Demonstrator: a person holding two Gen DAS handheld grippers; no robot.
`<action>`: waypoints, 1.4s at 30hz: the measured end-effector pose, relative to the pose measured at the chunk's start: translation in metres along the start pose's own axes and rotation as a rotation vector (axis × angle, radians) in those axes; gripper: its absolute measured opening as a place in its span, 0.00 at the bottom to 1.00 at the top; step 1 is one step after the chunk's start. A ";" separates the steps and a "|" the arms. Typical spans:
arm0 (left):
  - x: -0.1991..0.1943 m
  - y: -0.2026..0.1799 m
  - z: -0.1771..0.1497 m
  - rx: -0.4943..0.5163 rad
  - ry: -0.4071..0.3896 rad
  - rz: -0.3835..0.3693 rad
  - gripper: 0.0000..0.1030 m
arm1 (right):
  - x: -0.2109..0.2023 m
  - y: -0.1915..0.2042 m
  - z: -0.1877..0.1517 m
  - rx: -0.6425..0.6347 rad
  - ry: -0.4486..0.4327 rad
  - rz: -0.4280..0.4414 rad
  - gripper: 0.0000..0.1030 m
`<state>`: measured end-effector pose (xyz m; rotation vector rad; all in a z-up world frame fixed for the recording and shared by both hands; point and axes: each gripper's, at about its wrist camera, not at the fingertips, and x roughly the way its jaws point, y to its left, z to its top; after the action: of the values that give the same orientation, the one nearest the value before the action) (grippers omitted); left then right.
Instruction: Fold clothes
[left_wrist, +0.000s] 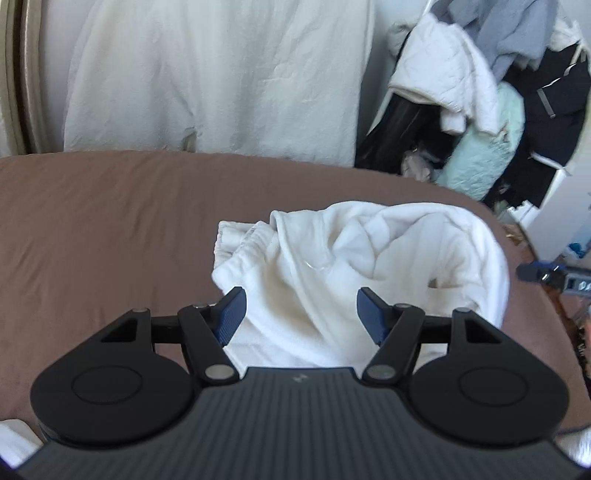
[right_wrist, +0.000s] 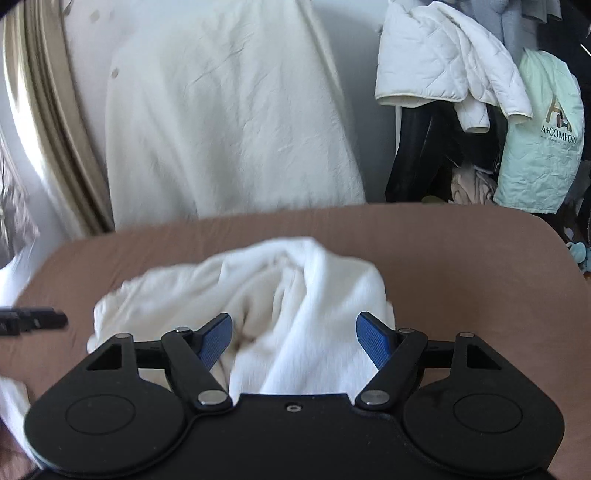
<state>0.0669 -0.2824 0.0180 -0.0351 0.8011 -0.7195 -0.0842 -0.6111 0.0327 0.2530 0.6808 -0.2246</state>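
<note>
A white fleecy garment (left_wrist: 369, 258) lies crumpled in a heap on the brown bed cover (left_wrist: 110, 229). An elastic waistband or cuff shows at the heap's left end. My left gripper (left_wrist: 300, 301) hangs over the garment's near edge, open, blue pads (left_wrist: 231, 314) wide apart and gripping no cloth. In the right wrist view the same garment (right_wrist: 280, 280) lies just ahead of my right gripper (right_wrist: 294, 323), which is also open above its folds. Each gripper shows at the edge of the other's view: the right gripper (left_wrist: 554, 277) and the left gripper (right_wrist: 33, 319).
A wrinkled white sheet (left_wrist: 214, 74) hangs behind the bed. At the back right is a crowded clothes rack with a white quilted jacket (right_wrist: 443, 62), dark garments (left_wrist: 554, 103) and a mint bag (right_wrist: 543, 136). A gold frame (right_wrist: 55, 129) stands at the left. The bed's edge curves off at the right.
</note>
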 end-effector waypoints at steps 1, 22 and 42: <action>-0.009 0.005 -0.005 0.016 -0.009 -0.013 0.65 | -0.003 -0.001 -0.005 0.004 0.019 0.009 0.77; -0.022 0.032 -0.040 -0.077 -0.091 -0.081 0.67 | -0.002 0.029 0.012 0.062 0.119 -0.152 0.41; 0.129 -0.014 -0.038 -0.166 0.107 -0.068 0.41 | 0.049 -0.012 -0.023 0.099 -0.038 -0.072 0.13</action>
<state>0.0950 -0.3613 -0.0876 -0.1751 0.9642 -0.7222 -0.0641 -0.6218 -0.0175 0.3184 0.6427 -0.3313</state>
